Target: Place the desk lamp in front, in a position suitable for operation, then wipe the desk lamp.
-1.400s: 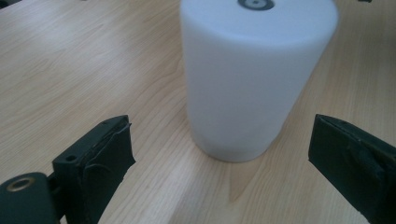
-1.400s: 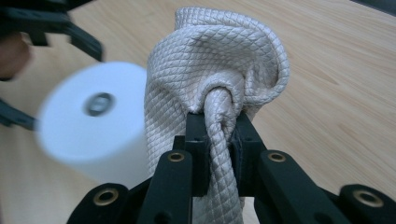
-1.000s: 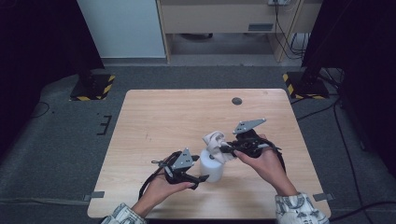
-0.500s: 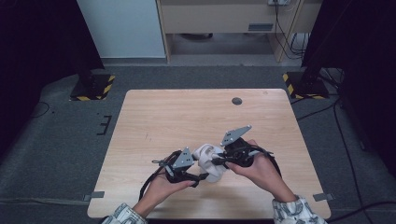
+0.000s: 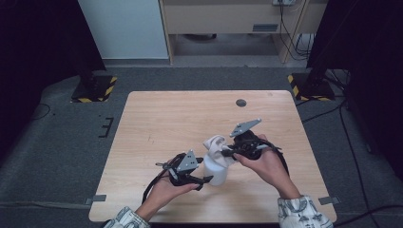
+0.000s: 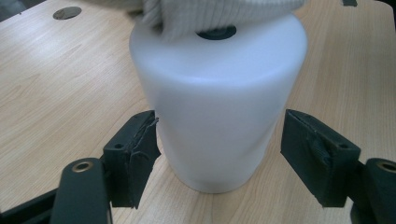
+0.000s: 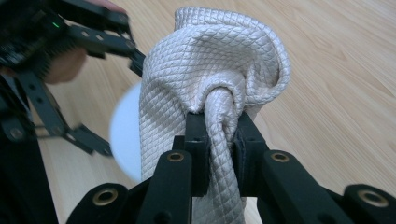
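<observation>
I see a milky white plastic cylinder container [image 6: 217, 116] with a dark, perhaps black, blurred spot on top. The cream cloth [image 7: 210, 88] carries a fine quilted diamond weave. My black right gripper [image 7: 219, 135] contrasts; the light wood-grain table [image 5: 166, 123] is pale tan.

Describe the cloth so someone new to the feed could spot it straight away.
On the wooden table, look near the front edge, between the person's two hands. There a white container stands, and the cloth is bunched over its top, pinched in the right claw. It is cream with a quilted diamond weave, the one soft thing there.
</observation>
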Demonstrator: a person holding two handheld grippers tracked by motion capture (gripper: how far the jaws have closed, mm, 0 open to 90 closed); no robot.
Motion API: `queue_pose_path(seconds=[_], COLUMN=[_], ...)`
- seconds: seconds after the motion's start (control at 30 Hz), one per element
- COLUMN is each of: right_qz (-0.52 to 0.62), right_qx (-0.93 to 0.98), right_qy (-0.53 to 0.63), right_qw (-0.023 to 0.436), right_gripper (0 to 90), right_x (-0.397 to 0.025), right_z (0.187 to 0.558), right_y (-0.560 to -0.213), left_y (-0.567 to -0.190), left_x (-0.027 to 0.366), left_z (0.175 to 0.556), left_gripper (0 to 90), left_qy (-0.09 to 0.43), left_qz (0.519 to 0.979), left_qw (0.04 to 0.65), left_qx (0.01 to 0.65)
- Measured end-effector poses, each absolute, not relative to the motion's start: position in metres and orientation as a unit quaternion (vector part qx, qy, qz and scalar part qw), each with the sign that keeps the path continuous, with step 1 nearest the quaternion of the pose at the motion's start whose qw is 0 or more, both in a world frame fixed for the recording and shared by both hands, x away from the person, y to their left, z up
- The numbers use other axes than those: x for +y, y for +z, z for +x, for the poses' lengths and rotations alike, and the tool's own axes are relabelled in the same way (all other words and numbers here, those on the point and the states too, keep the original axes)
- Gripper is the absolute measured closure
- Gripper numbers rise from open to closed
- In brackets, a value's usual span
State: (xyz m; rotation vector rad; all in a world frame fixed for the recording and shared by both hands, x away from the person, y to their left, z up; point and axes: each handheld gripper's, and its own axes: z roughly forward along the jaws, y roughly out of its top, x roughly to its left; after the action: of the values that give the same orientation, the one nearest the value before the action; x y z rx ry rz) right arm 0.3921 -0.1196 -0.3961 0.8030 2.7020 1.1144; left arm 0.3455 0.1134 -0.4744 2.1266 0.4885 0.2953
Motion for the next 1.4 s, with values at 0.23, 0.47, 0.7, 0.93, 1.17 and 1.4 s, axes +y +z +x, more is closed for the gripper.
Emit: queue_pose_path(seconds=[0.23,0.47,0.7,0.93,1.17,1.4], right_qz=[0.214,0.208,0.234,0.265,0.217,0.224], right_qx=[0.909,0.915,0.91,0.896,0.913,0.916], right_qy=[0.356,0.342,0.339,0.351,0.344,0.329], right_qw=[0.04,0.041,0.048,0.067,0.045,0.04], right_gripper=[79.4,79.3,79.3,79.4,79.4,79.4], right_x=[-0.094,-0.105,-0.127,-0.11,-0.084,-0.111], right_z=[0.374,0.359,0.369,0.392,0.373,0.368], right_y=[-0.395,-0.39,-0.392,-0.396,-0.394,-0.391], left_y=[-0.474,-0.475,-0.475,-0.475,-0.475,-0.476], left_x=[0.114,0.113,0.112,0.113,0.113,0.111], left_z=[0.345,0.345,0.345,0.346,0.345,0.346], left_gripper=[27.8,27.5,27.5,27.9,27.7,27.7], left_qy=[0.122,0.121,0.119,0.119,0.126,0.122], left_qz=[0.863,0.863,0.862,0.863,0.864,0.864], left_qw=[0.45,0.451,0.452,0.451,0.447,0.448], left_qx=[0.195,0.194,0.194,0.194,0.194,0.193])
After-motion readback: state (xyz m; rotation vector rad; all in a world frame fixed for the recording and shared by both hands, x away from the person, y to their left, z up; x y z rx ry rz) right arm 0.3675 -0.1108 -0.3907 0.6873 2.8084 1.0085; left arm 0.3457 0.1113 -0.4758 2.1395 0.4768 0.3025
